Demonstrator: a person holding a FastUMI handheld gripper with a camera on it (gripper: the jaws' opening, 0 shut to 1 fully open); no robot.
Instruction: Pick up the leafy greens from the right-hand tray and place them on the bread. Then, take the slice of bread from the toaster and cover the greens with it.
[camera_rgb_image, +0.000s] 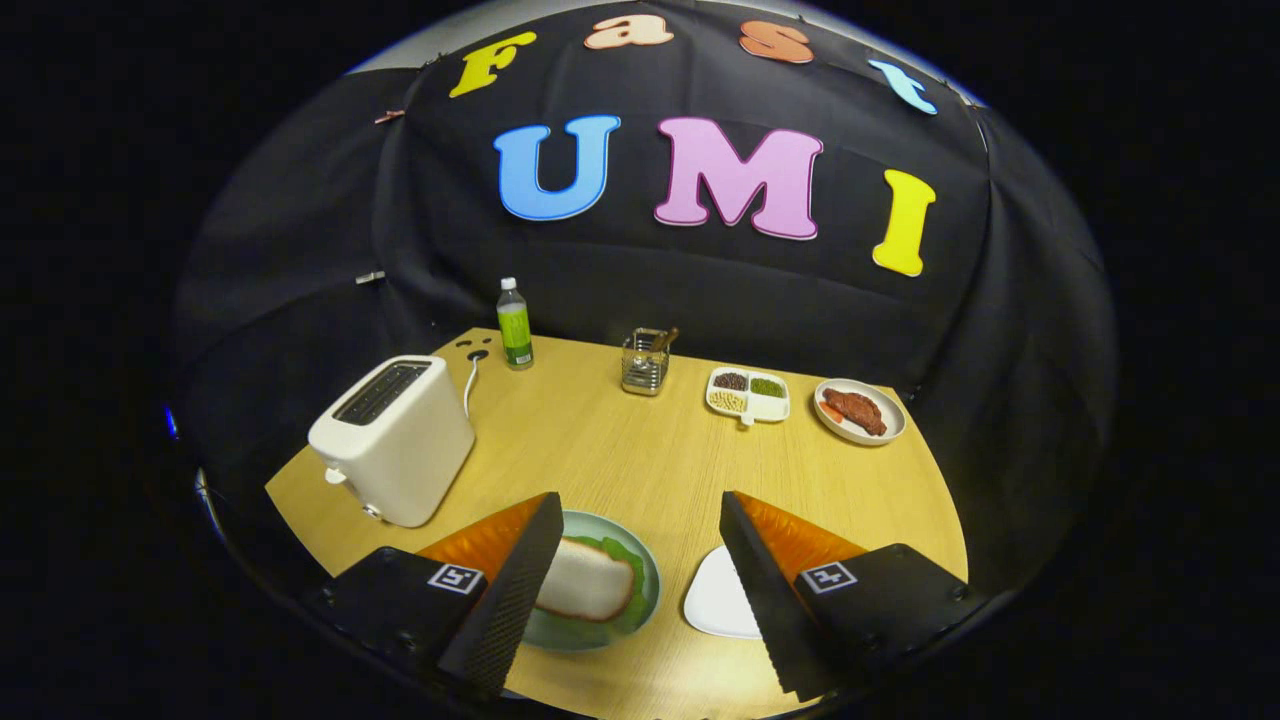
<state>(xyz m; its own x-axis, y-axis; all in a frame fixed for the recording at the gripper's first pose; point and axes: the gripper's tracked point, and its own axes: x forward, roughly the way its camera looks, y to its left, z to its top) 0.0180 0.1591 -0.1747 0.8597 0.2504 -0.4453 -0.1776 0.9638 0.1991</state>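
Gripper (640, 590): fingers spread wide, nothing between them; it hangs above the near edge of the table (620, 460).
Plate (640, 545): greenish, just ahead of the left finger, partly behind it.
Bread (585, 582): one slice lies flat on top of the greens, on the plate.
Greens (628, 560): leaf edge shows round the slice on its far and right sides; so they lie under the bread, not loose.
Tray (715, 600): white, beside the right finger, its visible part bare.
Toaster (395, 440): on the left, well apart from the plate; slots face up. Cannot tell whether a slice sits inside; slots look dark.
Other items: bottle (515, 325), cutlery holder (645, 362), divided dish (748, 395), meat plate (860, 410), all far back, out of the working path.
Stage (judged): greens placed and covered; task looks at or near its end. Whether a lower slice lies beneath the greens is hidden.
Step in hand (judged): clear away from the plate without disturbing the stack.
How to do it well: keep the fingers wide; lift straight up before any sideways travel; left finger is nearest the plate rim, so watch that side.
Risk: a brush of the finger could slide the top slice off the leaf.
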